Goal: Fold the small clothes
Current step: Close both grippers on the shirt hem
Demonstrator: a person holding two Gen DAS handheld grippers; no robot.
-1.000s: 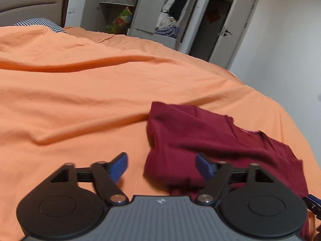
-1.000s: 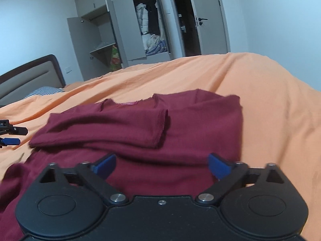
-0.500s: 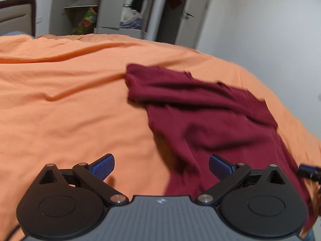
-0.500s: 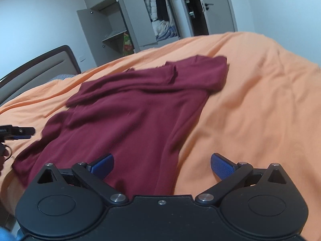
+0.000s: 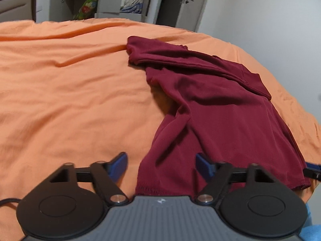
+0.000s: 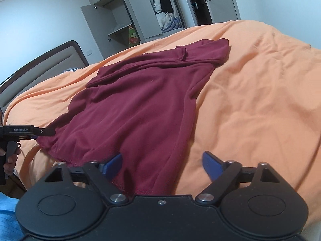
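One orange bedspread (image 5: 70, 92) fills most of both views, rumpled into long soft creases. At the top of each frame stands one grey wardrobe (image 6: 128, 14) with its doors swung wide, clothes hanging and heaped inside, and a dark padded headboard (image 6: 40, 68) shows at the left edge of the right wrist view.

One maroon top (image 5: 210, 108), the only garment on the bed, lies spread across the centre-right of the left wrist view and the centre-left of the right wrist view. Its sleeves are folded in across the chest near the top, the body runs down toward the cameras, and the hem at the bottom is wavy and uneven.

Two grippers now. The left gripper (image 5: 161, 163) sits at the bottom of its frame, blue pads spread wide, the hem's left corner lying between them, nothing clamped. The right gripper (image 6: 161, 163) is equally wide apart, its left pad over the cloth, its right pad over bare bedspread, gripping nothing. A hand (image 6: 9, 158) shows at lower left.
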